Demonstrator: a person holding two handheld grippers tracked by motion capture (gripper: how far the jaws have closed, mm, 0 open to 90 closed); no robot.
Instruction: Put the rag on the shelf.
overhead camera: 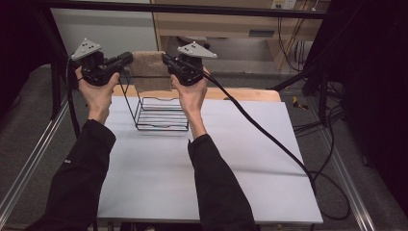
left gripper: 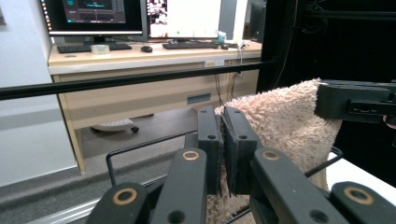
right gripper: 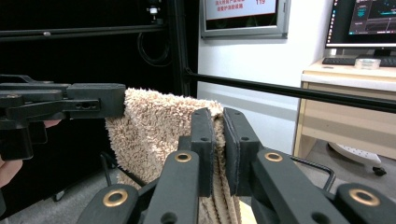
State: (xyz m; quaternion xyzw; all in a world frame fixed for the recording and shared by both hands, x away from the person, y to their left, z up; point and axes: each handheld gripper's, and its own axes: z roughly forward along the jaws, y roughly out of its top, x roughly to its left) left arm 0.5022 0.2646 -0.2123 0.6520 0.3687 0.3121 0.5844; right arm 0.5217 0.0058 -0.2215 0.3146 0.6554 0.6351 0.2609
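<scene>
So I had the towel point(overhead camera: 150, 71) stretched between both tools, hanging right above the wire rack point(overhead camera: 161, 114) at the far end of the white table point(overhead camera: 240, 159). Left gripper point(overhead camera: 129, 57) was clamped tight on one top corner, right gripper point(overhead camera: 166, 59) pinched the other, jaws nearly closed with just fabric between.

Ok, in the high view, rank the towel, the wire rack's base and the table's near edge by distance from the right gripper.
1. Towel: clamped in the right gripper, to its left.
2. Wire rack's base: below it, on the table.
3. Table's near edge: farthest, towards the person.
</scene>
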